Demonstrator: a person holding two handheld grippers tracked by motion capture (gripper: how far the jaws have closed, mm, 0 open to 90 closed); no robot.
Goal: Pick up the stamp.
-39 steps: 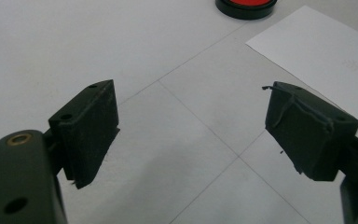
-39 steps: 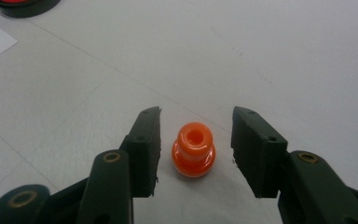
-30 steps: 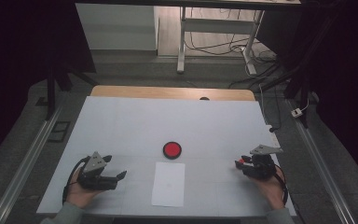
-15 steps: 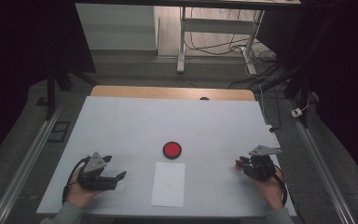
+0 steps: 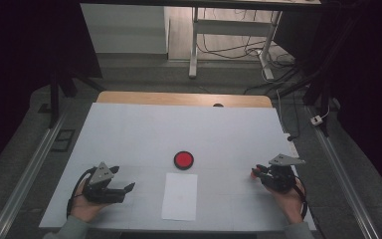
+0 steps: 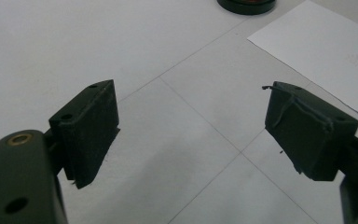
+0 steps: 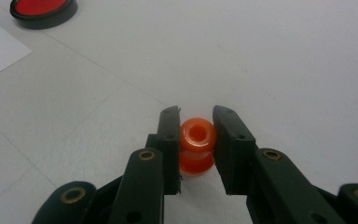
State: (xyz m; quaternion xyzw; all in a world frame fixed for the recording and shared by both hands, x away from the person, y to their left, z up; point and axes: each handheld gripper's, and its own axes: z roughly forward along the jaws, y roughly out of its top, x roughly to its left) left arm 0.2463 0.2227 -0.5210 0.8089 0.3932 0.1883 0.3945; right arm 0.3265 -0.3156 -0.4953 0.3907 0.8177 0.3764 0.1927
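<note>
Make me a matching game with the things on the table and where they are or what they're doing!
Things:
1. orange spool
2. sheet of paper
3. red disc
4. left tongs

States or places:
a. open, with nothing between them
b. lies flat, just nearer the person than the red disc
c. pinched in the right tongs
d. sits mid-table, beyond the paper

Pairs: 1-c, 2-b, 3-d, 4-a
</note>
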